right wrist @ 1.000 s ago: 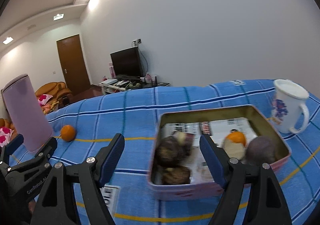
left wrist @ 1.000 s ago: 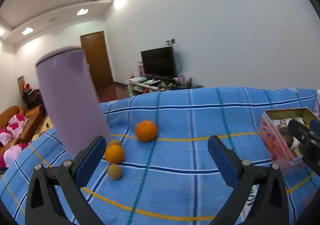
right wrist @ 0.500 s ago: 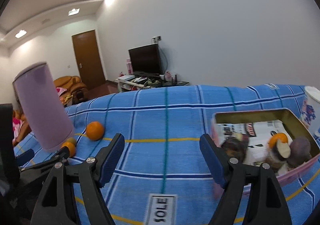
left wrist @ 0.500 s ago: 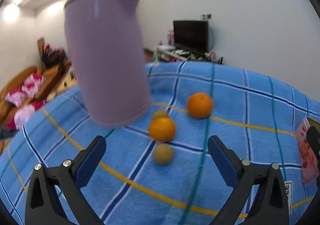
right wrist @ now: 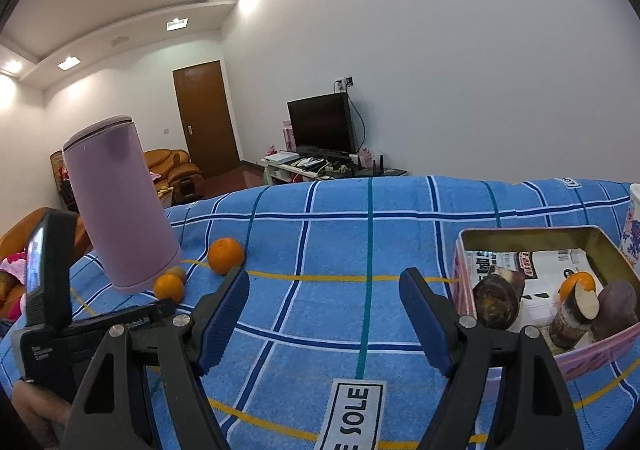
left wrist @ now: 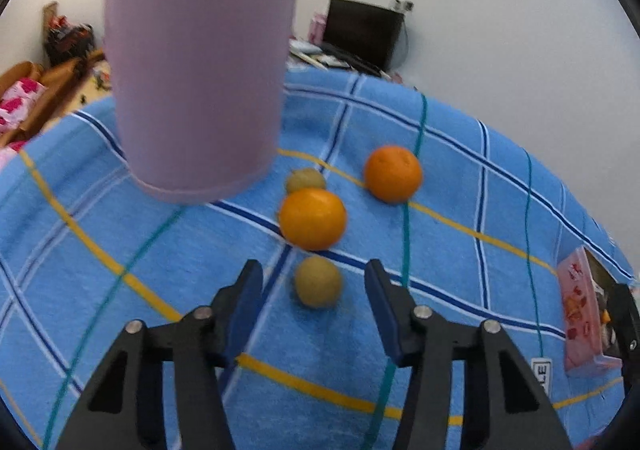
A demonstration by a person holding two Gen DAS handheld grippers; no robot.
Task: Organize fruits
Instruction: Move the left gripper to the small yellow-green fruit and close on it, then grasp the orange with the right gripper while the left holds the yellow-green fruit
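While the left claw [left wrist: 314, 290] stands open astride the small greenish-brown fruit [left wrist: 318, 281] just before the nearer orange [left wrist: 312, 217], grip its sides gently: light, round, probably roll-prone.

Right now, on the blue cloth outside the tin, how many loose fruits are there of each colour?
Orange: 2, the near orange fruit and the far orange fruit.
Yellow-green: 2, the near yellow-green fruit and the far yellow-green fruit.
Total: 4.
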